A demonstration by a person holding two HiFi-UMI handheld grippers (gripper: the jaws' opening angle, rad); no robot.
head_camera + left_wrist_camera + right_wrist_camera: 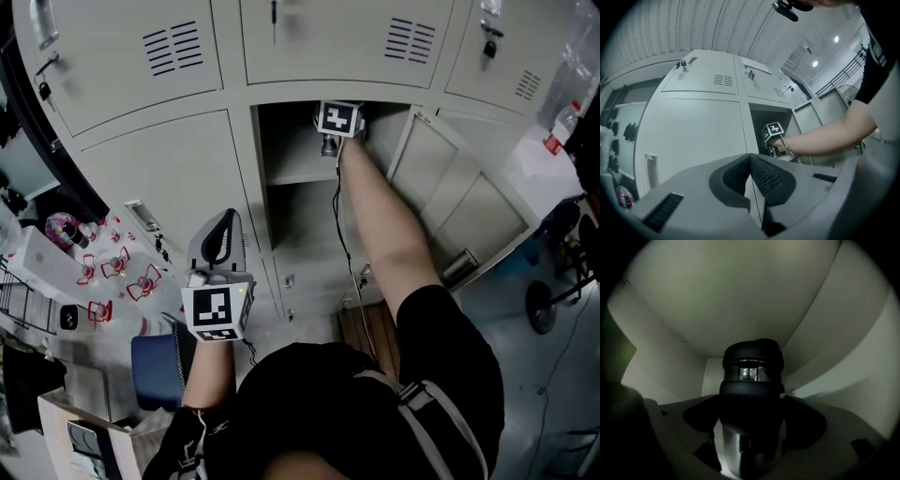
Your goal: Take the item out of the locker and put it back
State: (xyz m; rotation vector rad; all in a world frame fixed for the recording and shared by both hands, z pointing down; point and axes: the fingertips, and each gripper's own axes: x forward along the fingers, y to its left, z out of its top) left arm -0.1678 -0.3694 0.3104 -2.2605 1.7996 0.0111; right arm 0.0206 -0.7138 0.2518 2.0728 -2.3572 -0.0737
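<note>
Bottle point(751, 394) in sight now: a dark one, upright, sitting deep inside the open locker point(281, 150), pale walls all around it. The right gripper point(330, 141) is reaching into the upper part of that compartment, above the shelf point(298, 176), arm stretched out from the person's shoulder. In the right gripper view, the jaws are spread wide on either side of the bottle, with a sliver of light showing down its left flank, so the pads are not pressing on it. It stands between them, not gripped. Its base is hidden behind the gripper body, so what it rests on I cannot tell.

The locker door point(450, 202) hangs swung out to the right. Below the shelf, the lower part of the compartment shows nothing I can make out.

Over on the other side, the left gripper point(223, 230) is held low in front of the closed door beside the open one, well apart from the action, its jaws pressed together with nothing in them. A dark blue bin point(155, 370) sits on the floor by it; its contents are not visible.
</note>
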